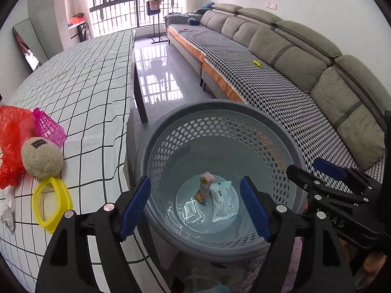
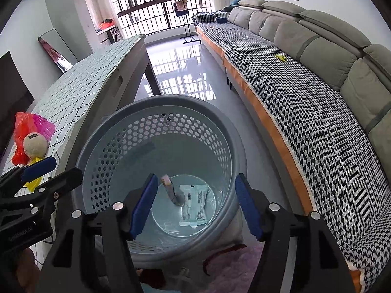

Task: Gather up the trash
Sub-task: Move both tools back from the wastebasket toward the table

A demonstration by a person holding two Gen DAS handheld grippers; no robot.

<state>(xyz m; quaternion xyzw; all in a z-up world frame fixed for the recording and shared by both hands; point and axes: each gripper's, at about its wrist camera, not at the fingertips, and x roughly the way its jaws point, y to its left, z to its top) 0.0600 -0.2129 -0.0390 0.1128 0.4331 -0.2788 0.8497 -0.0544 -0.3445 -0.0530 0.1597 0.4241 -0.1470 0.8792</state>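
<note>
Tabletop: a long tabletop (image 1: 80, 78) under a pale cloth with a dark grid, running toward a barred window (image 1: 136, 0).
Room: glossy grey floor (image 1: 158, 73); a long grey sofa (image 1: 281, 46) with a houndstooth cover along the right wall.
Items on the tabletop: red plastic bag (image 1: 12, 141), pink mesh piece (image 1: 48, 127), beige ball (image 1: 41, 157), yellow ring (image 1: 52, 201), all clustered at the near left corner.
Basket: a round grey perforated basket (image 1: 220, 112) stands on the floor just beside the tabletop edge, mouth up.
Trash location: a white packet (image 1: 223, 200) and a small pinkish wrapper (image 1: 205, 186) sit on the basket's bottom, touching.
Packet axis: lies flat, its long axis running roughly away from the camera.
Wrapper axis: stands tilted, leaning over the packet's edge.
Packet look: white, crinkled, with printed text and a barcode.
Left tool (image 1: 195, 207): jaws spread wide above the basket, nothing between the blue pads.
Right tool (image 2: 196, 205): likewise spread over the basket, empty.
</note>
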